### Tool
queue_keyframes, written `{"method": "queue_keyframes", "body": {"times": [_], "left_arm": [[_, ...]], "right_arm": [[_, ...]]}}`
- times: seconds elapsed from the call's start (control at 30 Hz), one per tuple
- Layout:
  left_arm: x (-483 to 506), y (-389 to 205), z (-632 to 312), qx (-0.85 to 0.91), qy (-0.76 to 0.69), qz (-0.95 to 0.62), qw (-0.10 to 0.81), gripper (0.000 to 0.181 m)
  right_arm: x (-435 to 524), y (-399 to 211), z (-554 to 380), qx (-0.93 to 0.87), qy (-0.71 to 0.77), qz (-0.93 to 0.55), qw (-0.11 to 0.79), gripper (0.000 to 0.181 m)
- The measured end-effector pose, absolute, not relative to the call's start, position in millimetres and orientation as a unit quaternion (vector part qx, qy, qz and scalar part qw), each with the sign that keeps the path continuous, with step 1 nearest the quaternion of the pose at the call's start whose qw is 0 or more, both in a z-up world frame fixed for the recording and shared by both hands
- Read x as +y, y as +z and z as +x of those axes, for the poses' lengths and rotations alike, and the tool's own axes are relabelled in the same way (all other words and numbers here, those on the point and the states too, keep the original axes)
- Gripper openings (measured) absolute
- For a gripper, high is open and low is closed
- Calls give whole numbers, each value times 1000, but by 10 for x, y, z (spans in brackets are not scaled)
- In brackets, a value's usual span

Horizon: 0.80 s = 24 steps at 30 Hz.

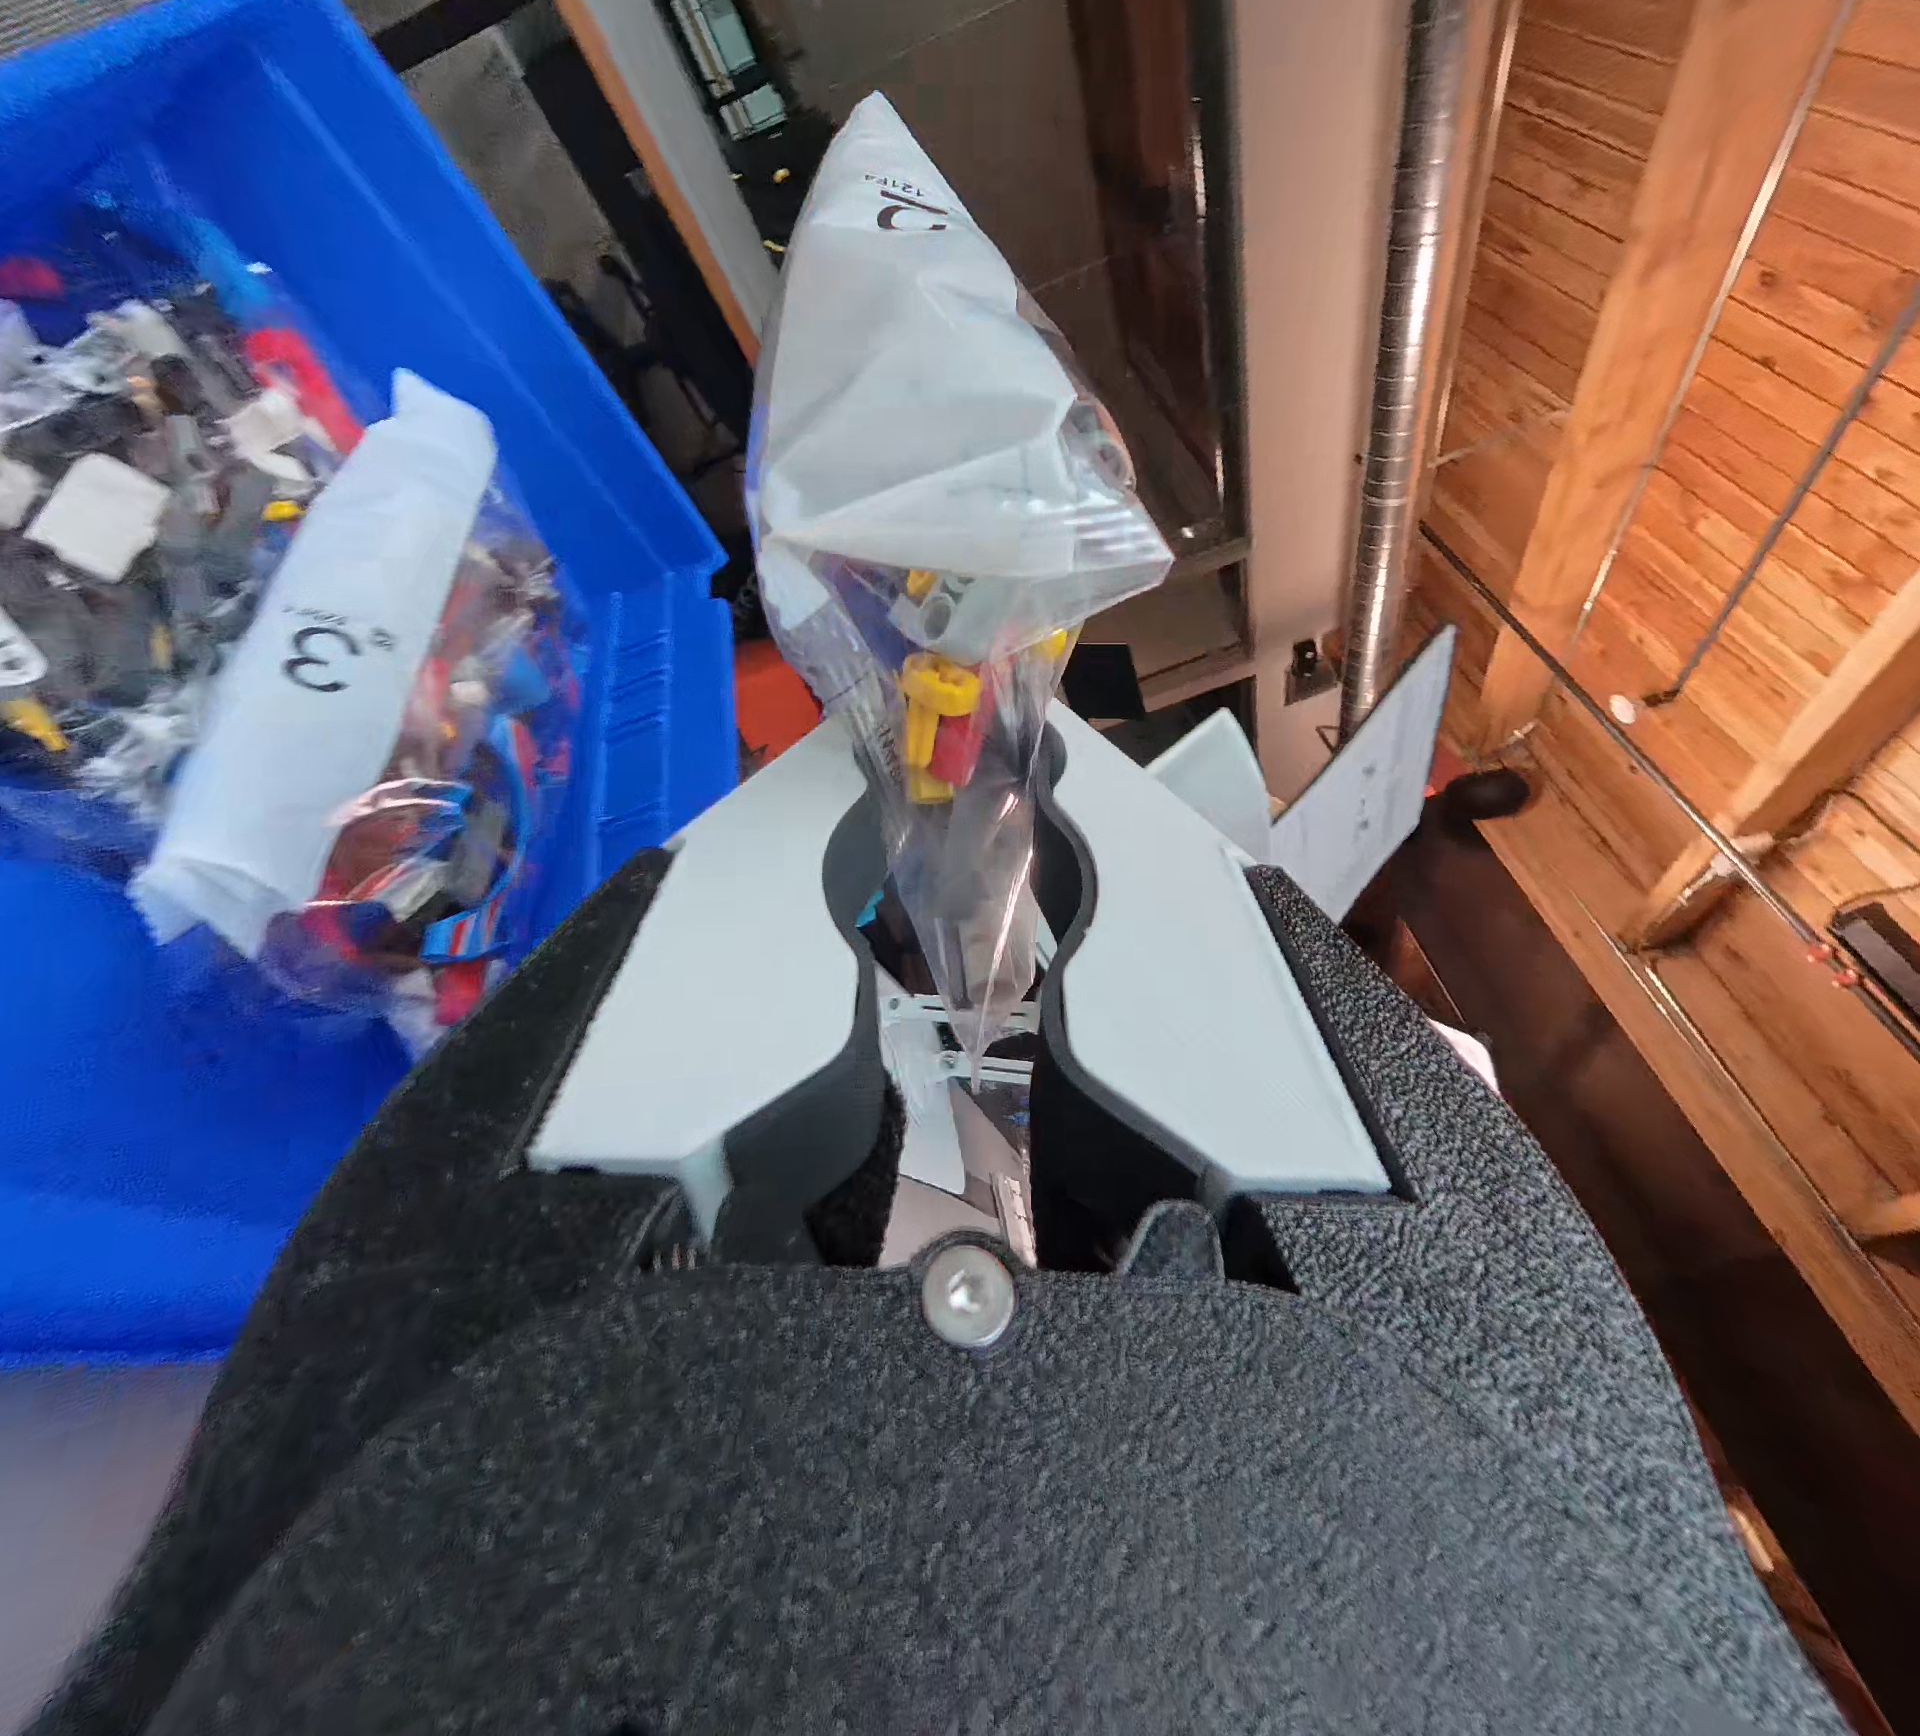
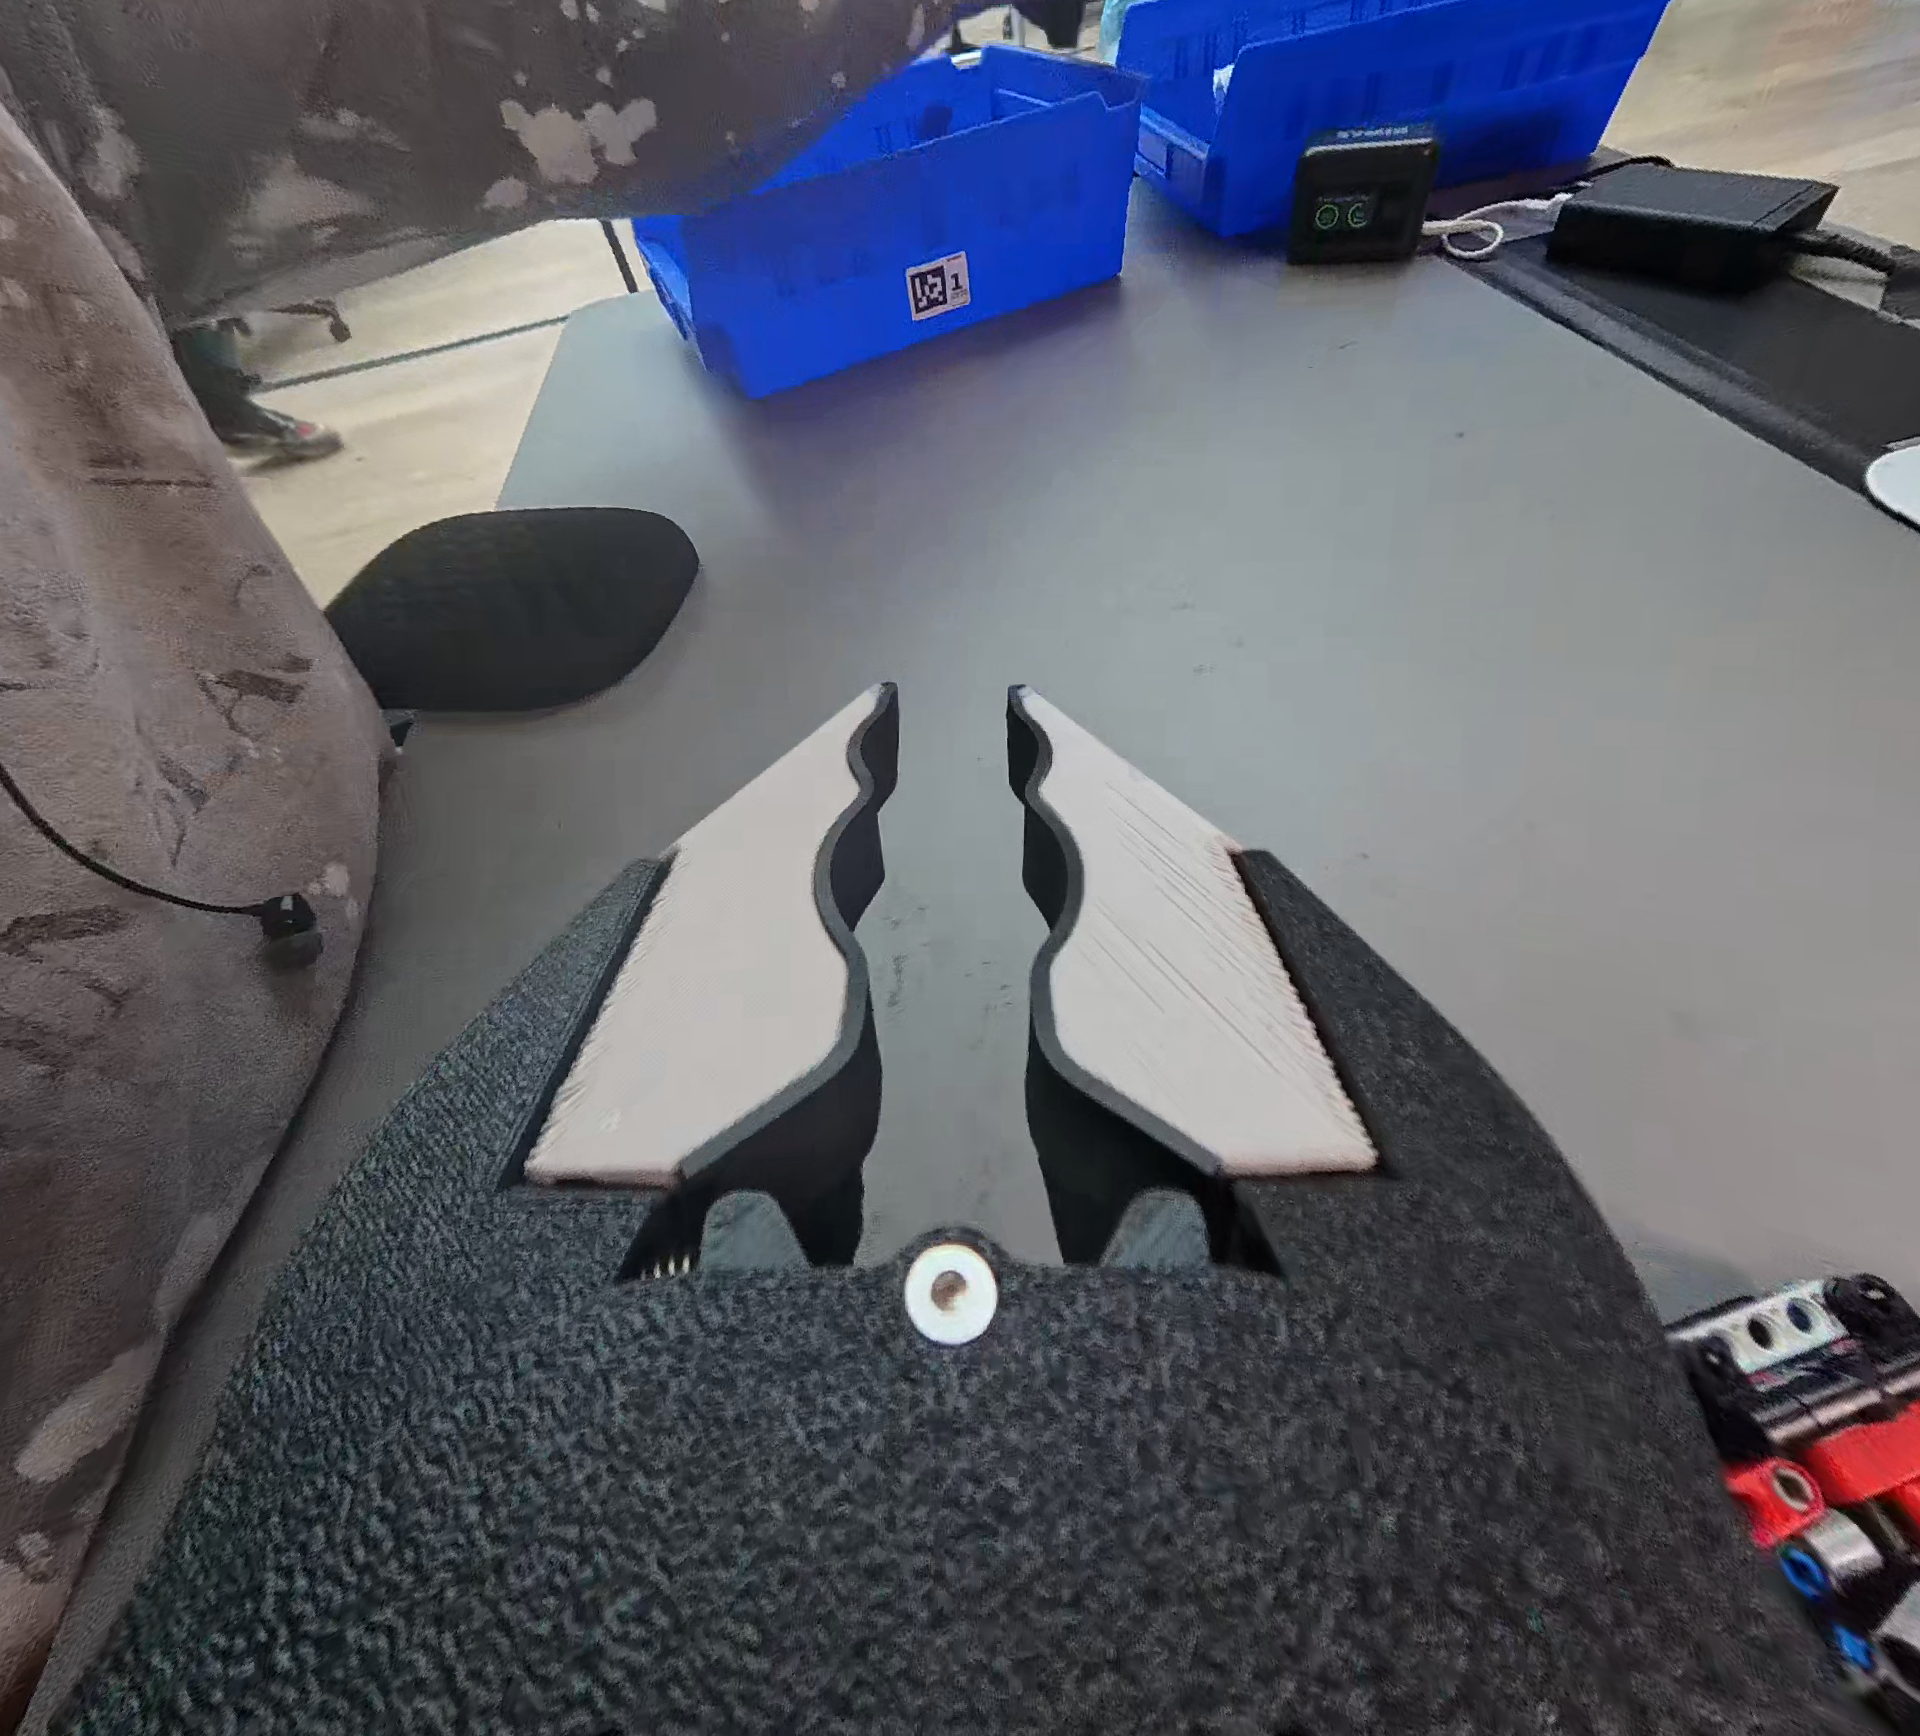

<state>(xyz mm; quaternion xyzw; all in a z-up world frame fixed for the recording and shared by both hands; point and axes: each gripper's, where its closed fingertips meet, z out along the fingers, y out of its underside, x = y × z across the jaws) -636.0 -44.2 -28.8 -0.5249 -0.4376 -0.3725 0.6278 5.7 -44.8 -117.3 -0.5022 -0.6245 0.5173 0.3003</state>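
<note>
The left gripper (image 1: 951, 772) pinches a clear plastic bag (image 1: 925, 439) of small building pieces, its pale fingers (image 1: 748, 938) closed around the bag's narrow lower part so that the wider top, with a white printed patch, stands up towards twelve o'clock. Yellow, red and grey pieces show through the film just above the fingertips. At nine to ten o'clock from that gripper, tilted in the view, stands a blue bin (image 1: 436, 252) heaped with more bagged pieces, and a second bag (image 1: 343, 647) with a white patch lies on top of the heap, near the bin's wall. Wooden planks and a metal pipe fill the two o'clock side. The right gripper (image 2: 951, 699) hovers over a grey table (image 2: 1351, 595), its fingers spread apart with nothing between them. At twelve o'clock from it, well apart, stands a small blue bin (image 2: 894, 252) bearing a square marker sticker, and a larger blue bin (image 2: 1403, 65) stands at one o'clock behind it, with a small dark device (image 2: 1361, 195) propped against it. A patterned sleeve (image 2: 468, 24) reaches over the small bin from ten o'clock. A built block model (image 2: 1818, 1437) in red, black and blue lies at four o'clock.
</note>
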Motion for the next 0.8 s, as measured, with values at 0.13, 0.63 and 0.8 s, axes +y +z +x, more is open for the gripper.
{"method": "queue_keyframes", "body": {"times": [0.13,0.63,0.8], "left_arm": [[-334,-783,-6617,-524,-356,-520,573,18],[-895,-1000,-6930,-495,38,-779,383,84],[-777,-955,-6786,-318,138,-877,332,55]], "right_arm": [[-428,-1255,57,-622,511,-517,291,20],[-409,-1306,62,-606,524,-520,298,19],[-412,-1342,44,-605,527,-519,294,19]]}}
